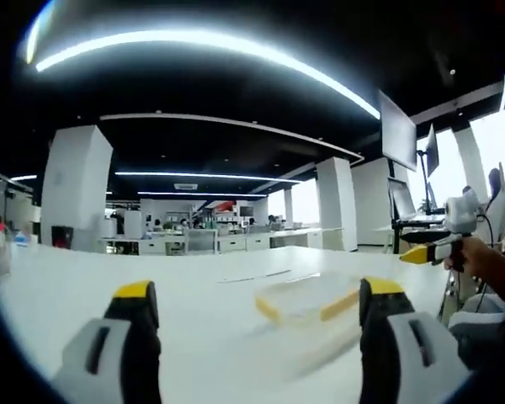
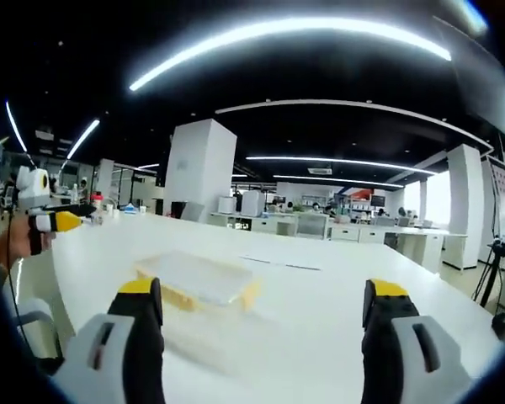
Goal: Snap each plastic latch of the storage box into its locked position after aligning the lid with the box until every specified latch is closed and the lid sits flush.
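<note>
A clear plastic storage box (image 1: 307,301) with yellow latches lies flat on the white table (image 1: 194,278), blurred, between my left gripper's jaws and nearer the right one. My left gripper (image 1: 257,307) stands open above the table, short of the box. In the right gripper view the same box (image 2: 198,282) sits left of centre with its clear lid on top and yellow showing at its ends. My right gripper (image 2: 265,307) is open too, the box lying just past its left jaw. Each gripper appears at the edge of the other's view: the right one (image 1: 438,246), the left one (image 2: 55,220).
A person's hand (image 1: 488,261) holds the right gripper at the table's right side. A monitor on a stand (image 1: 400,135) rises at the right. Desks, white pillars and chairs fill the office behind the table.
</note>
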Demonstrator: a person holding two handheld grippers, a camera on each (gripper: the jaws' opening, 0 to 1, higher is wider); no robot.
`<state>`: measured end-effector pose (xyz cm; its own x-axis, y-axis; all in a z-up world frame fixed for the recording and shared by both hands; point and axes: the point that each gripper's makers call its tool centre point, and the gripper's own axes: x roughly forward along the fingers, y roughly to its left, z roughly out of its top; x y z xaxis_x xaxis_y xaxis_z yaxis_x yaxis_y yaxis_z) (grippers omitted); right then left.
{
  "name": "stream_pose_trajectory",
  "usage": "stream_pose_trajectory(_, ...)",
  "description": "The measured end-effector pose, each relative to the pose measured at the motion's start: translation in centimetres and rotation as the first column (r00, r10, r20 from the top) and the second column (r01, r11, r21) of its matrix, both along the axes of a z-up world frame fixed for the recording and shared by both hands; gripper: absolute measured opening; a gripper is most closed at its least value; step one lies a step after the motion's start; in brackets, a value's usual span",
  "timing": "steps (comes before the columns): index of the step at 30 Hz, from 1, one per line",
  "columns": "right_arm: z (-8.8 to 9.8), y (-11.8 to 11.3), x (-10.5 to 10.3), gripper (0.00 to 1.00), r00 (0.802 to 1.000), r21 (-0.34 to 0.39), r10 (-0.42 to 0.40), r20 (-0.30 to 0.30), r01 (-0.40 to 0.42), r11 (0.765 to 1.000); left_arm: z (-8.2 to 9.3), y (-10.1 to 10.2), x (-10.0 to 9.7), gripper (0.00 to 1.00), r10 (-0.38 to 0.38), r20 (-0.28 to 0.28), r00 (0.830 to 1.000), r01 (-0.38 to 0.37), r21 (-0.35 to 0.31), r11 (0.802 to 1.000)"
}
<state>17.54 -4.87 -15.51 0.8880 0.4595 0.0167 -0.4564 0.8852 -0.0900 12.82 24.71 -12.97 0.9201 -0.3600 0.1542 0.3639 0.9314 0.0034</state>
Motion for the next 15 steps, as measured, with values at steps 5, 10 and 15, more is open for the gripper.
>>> stream_pose_trajectory(5,0.0,-0.6,-0.8,1.00,1.000,0.012,-0.026,-0.005,0.026,1.000,0.5,0.3,-1.1,0.99,0.016,0.009,1.000,-0.016,-0.002,1.000)
stream_pose_trajectory(10,0.3,-1.0,-1.5,1.00,0.999,0.026,-0.043,0.003,0.043,0.999,2.2,0.4,-2.3,0.99,0.049,0.043,0.998,-0.048,-0.022,0.999)
stream_pose_trajectory(15,0.4,-1.2,-1.8,0.99,0.999,0.023,-0.054,0.000,0.054,0.998,2.4,0.6,-2.8,0.98,0.082,0.053,0.995,-0.082,0.011,0.997)
